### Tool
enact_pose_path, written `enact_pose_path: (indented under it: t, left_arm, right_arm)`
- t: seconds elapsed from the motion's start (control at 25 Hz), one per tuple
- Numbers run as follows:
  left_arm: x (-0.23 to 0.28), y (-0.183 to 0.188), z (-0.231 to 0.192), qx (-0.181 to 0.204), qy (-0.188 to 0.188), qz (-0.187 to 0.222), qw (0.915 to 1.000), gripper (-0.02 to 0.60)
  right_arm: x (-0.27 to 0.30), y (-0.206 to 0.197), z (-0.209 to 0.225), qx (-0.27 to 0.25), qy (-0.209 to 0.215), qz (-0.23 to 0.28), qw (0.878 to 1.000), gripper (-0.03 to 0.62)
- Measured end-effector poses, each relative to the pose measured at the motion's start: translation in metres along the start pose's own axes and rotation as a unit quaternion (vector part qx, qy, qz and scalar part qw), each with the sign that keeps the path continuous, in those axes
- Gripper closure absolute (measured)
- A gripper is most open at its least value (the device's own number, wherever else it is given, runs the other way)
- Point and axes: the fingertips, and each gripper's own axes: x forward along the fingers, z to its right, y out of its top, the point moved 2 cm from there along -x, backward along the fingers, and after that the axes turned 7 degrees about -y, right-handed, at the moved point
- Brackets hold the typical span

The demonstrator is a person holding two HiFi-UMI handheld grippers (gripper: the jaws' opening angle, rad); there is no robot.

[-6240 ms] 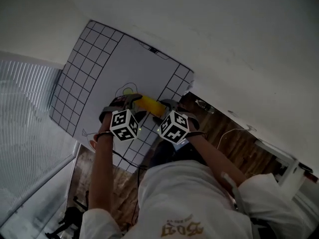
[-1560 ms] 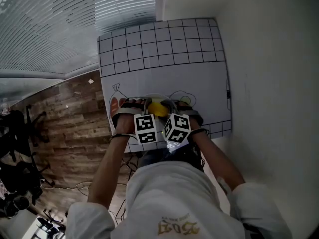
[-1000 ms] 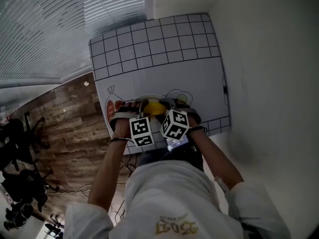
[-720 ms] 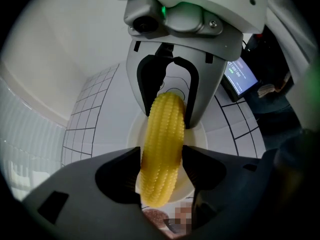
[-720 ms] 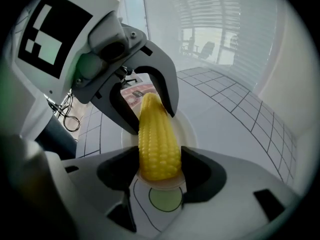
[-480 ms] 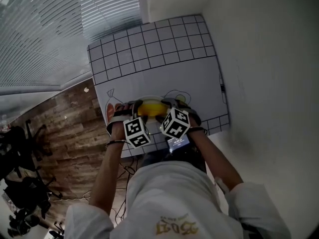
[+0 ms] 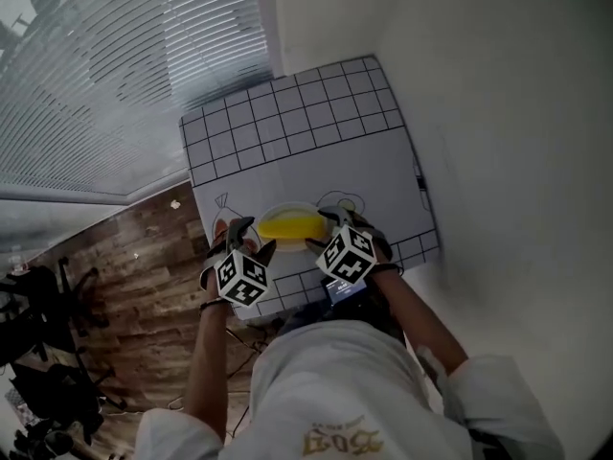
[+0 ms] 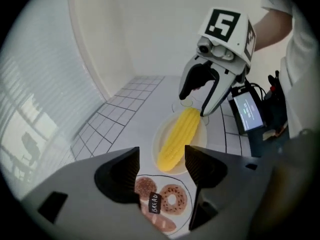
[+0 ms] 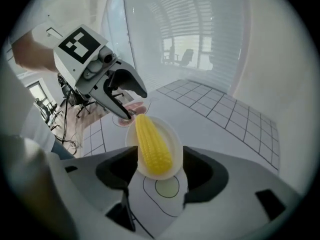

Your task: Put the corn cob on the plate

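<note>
On the table [image 7: 316, 156], one corn cob [image 7: 287, 226] lies on one plate [image 7: 287, 207] between the left gripper [image 8: 161, 170] and the right gripper [image 9: 159, 164], both jaws just opened wide, gripping nothing.

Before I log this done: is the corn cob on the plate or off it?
On it: the corn cob lies flat along the white plate, nothing gripping it.

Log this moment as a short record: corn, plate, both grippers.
corn cob: lying lengthwise on the plate
plate: white oval, on the printed mat
left gripper: open, jaws have just been opening, nothing gripped, at one cob end
right gripper: open, jaws have just been opening, nothing gripped, at the other end
task: looks done
</note>
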Motion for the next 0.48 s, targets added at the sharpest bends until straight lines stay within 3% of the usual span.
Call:
enact_pose_path:
  t: [0.28, 0.48]
  left_arm:
    - [-0.035, 0.019, -0.008, -0.084, 0.035, 0.11, 0.9897, 0.291]
    - [-0.07, 0.053, -0.009, -0.09, 0.058, 0.231, 0.9671, 0.291]
  right_arm:
    - [-0.034, 0.019, 0.007, 0.029, -0.058, 0.054, 0.996, 0.307]
    - [-0.068, 0.037, 0.019, 0.074, -0.129, 0.129, 0.98, 0.31]
